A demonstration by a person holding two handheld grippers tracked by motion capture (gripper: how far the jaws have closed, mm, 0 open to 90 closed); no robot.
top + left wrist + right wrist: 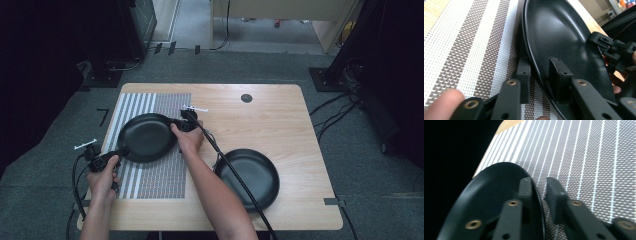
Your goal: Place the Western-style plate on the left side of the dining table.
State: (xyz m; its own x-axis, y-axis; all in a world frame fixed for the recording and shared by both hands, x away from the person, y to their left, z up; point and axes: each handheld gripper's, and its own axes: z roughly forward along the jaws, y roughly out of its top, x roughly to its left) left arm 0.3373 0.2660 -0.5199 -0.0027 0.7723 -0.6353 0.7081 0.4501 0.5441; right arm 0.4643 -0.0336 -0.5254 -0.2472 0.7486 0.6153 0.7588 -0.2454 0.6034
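Black plate [146,137] sits on the striped mat [165,180], w/ left gripper [111,158] at its near-left rim and right gripper [184,123] at the far-right rim. Both sets of jaws straddle the rim w/ a slim gap, pads not pressing, so looks let go. Placing seems done; second black plate [248,177] waits on the bare table [280,115], prob. next.
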